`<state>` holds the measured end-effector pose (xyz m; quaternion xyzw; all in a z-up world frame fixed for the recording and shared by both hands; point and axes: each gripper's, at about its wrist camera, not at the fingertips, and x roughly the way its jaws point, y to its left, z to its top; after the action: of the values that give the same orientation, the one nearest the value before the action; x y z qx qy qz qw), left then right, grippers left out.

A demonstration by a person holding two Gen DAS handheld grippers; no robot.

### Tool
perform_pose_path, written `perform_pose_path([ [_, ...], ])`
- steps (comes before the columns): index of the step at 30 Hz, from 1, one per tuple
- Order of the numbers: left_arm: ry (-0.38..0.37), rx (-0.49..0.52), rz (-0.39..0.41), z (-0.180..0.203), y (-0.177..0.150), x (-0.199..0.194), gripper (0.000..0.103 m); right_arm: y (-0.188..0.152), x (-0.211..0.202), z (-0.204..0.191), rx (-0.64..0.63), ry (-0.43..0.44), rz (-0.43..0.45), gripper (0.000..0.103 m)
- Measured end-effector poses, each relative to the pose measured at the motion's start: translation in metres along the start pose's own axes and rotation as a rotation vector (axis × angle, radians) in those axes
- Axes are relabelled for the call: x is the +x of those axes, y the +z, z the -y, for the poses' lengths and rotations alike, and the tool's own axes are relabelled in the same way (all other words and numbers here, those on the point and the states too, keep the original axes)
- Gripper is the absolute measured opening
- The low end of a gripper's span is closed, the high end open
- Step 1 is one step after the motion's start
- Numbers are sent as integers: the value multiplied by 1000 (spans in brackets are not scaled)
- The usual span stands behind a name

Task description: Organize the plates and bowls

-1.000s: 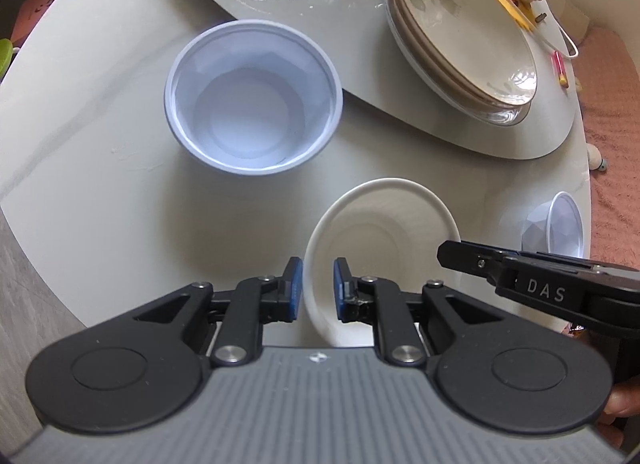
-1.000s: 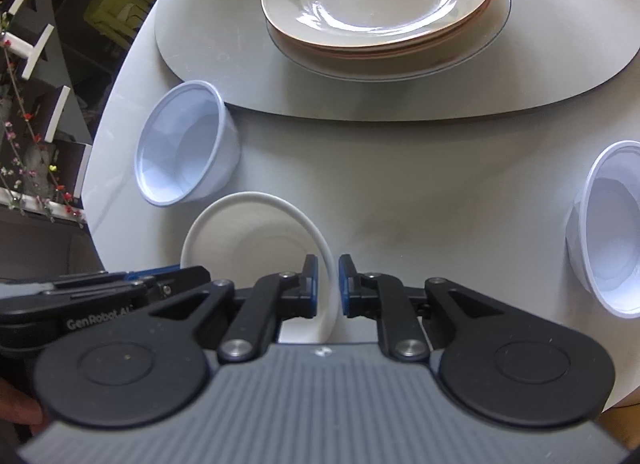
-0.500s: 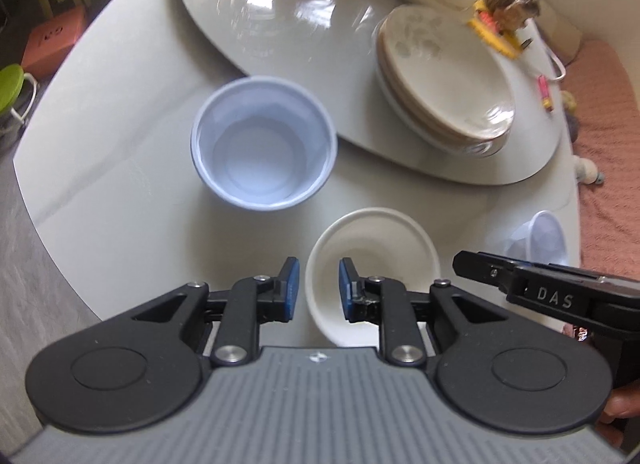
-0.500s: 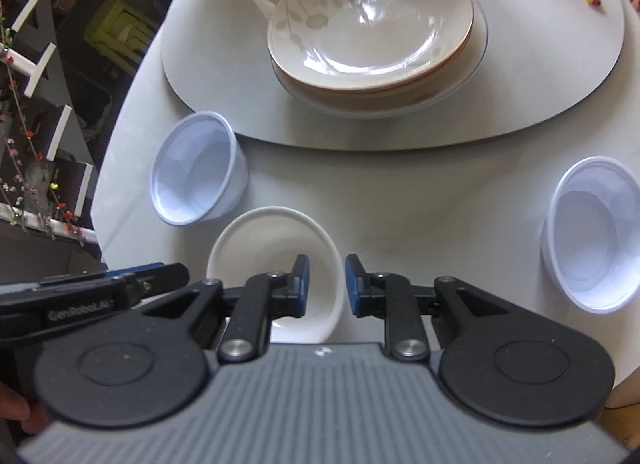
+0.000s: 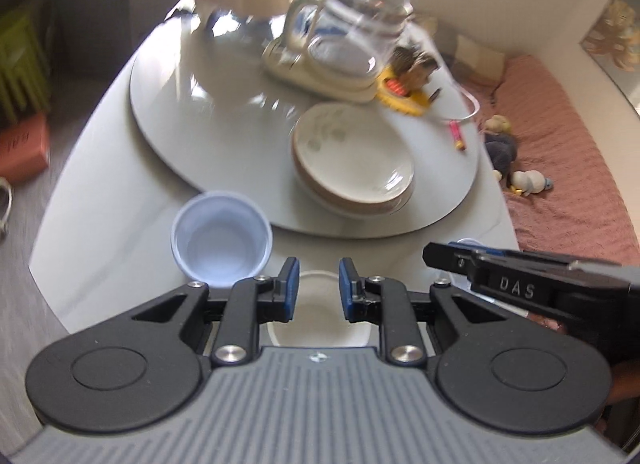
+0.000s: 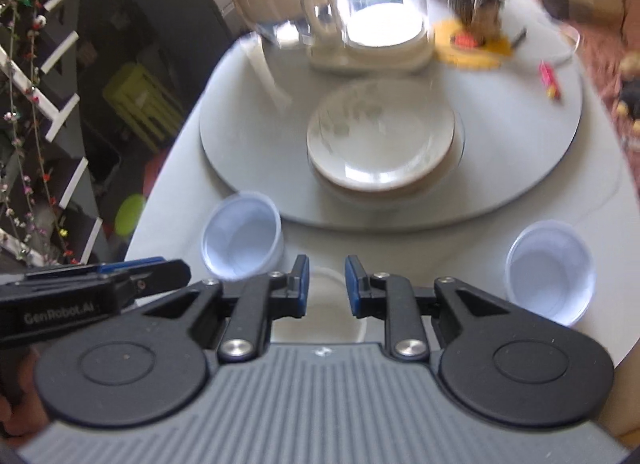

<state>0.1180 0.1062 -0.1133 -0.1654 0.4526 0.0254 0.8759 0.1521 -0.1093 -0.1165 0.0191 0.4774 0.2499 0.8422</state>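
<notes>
Both grippers have risen; kettle (image 5: 352, 39) behind stacked plates (image 5: 352, 159).

Both views are bright with soft daylight, and the upper half of each frame is smeared by motion blur. In the left wrist view the glass kettle (image 5: 352, 23) near top centre streaks into pale arcs, while the left gripper (image 5: 319, 288) at the bottom stays sharp. In the right wrist view the kettle's base glows white, overexposed, and the stacked plates (image 6: 380, 139) at centre look soft and doubled. Glare patches lie on the round turntable (image 5: 224, 103) in the upper middle. The fisheye lens bends the desk (image 5: 100, 183) edge at left and right. The upper left of each frame stays dim.
</notes>
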Motion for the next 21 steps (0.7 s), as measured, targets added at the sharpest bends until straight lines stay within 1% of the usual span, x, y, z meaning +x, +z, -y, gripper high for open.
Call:
perform_pose_path([
  [3,-9,22,31,3,0,-20,25,0,-15,-2,41,12,17,24],
  [6,-8,30,64,5,-3,-38,25,-2,-32,-10,20,5,51,24],
  [9,-66,14,73,2,-8,-56,25,-5,-45,-14,10,-12,73,24],
  [12,-72,27,87,4,-15,-70,25,-11,-60,-18,-3,-49,100,24],
  [14,-82,34,92,5,-19,-76,25,-15,-67,-20,-11,-84,121,24],
  [17,-80,54,97,6,-22,-80,25,-20,-76,-19,0,-109,148,24],
  [21,-106,65,74,6,-24,-76,25,-28,-85,-13,39,-138,166,24],
])
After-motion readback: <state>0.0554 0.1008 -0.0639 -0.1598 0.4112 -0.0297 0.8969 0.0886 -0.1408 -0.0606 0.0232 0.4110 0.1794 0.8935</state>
